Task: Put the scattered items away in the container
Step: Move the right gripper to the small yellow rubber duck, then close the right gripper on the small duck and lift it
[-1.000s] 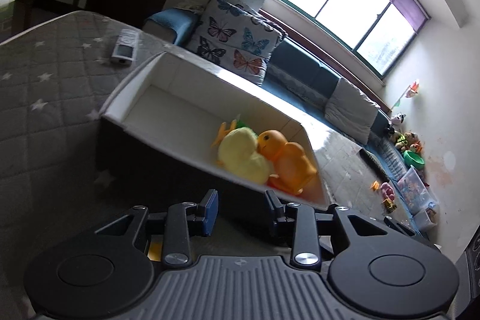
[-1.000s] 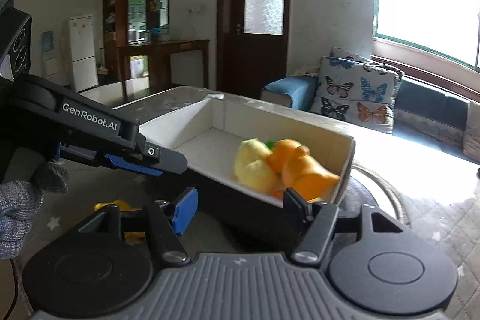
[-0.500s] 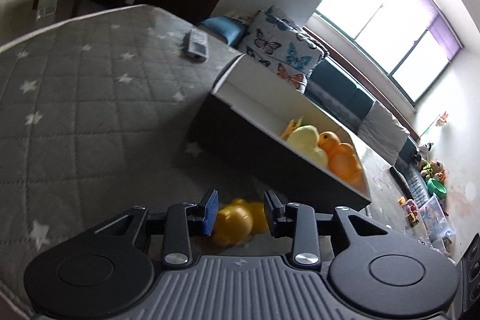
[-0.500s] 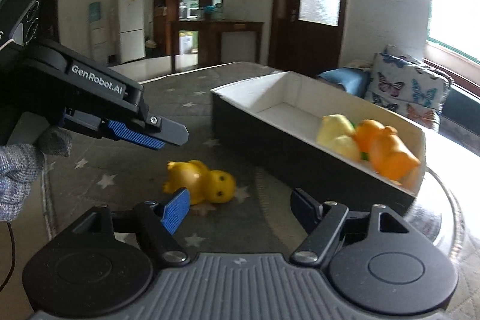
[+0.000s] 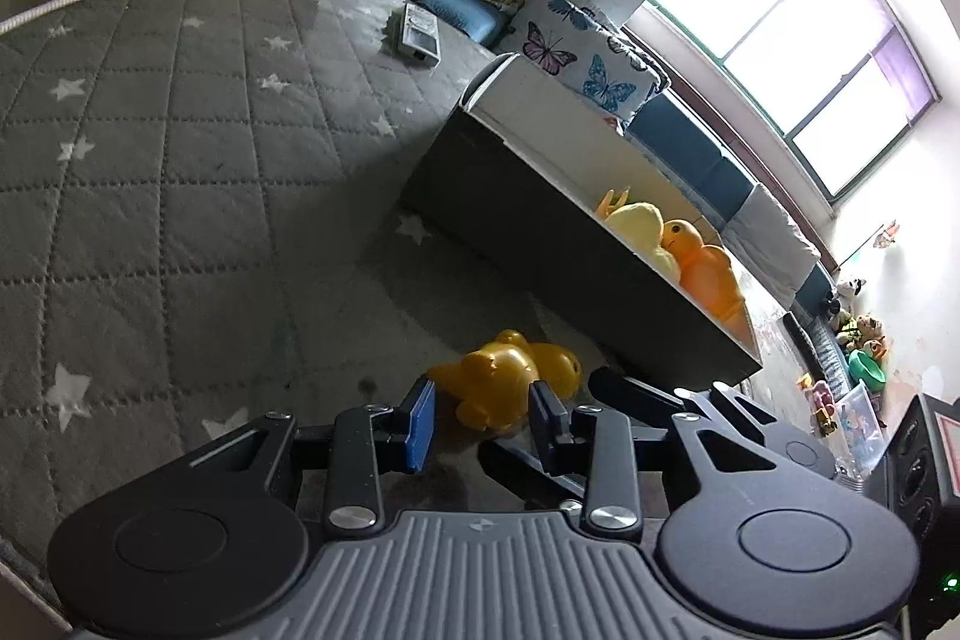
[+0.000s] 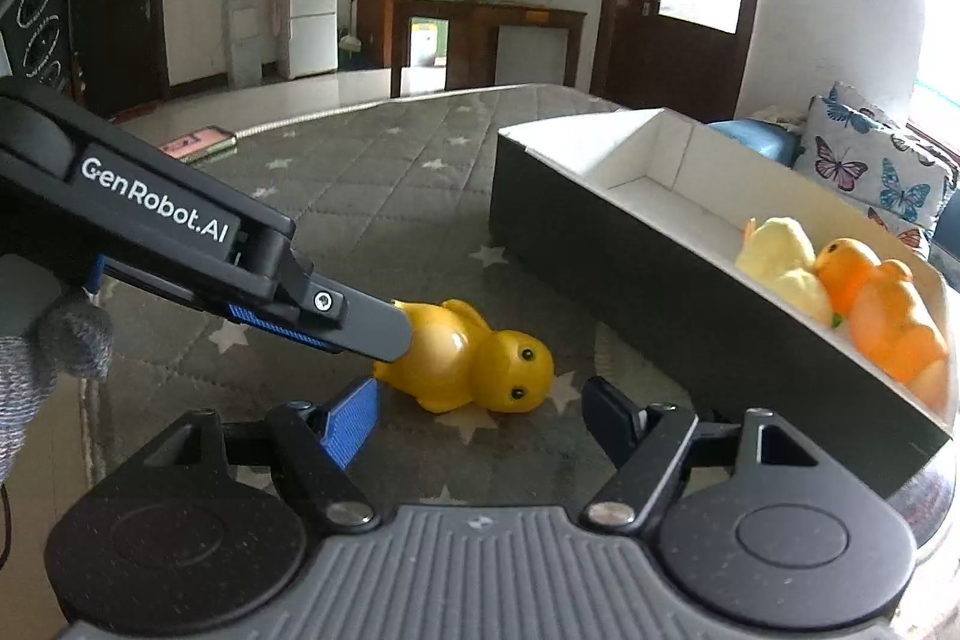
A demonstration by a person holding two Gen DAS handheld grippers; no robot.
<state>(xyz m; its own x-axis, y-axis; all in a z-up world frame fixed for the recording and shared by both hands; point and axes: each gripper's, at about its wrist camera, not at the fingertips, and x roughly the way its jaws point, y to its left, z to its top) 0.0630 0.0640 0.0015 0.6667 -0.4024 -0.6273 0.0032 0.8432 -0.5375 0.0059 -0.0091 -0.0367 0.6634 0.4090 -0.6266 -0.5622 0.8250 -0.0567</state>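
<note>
Lying on its side on the grey star-quilted mat, the yellow duck sits just ahead of both grippers. The right gripper stands spread, nothing between its fingers. The left gripper has just been opening; its jaws flank the duck's rear without visibly pressing it (one tip overlaps the duck in the right wrist view). Beyond stands the container, dark outside and white inside, holding a pale plush chick and an orange duck. Farther off, a butterfly cushion.
</note>
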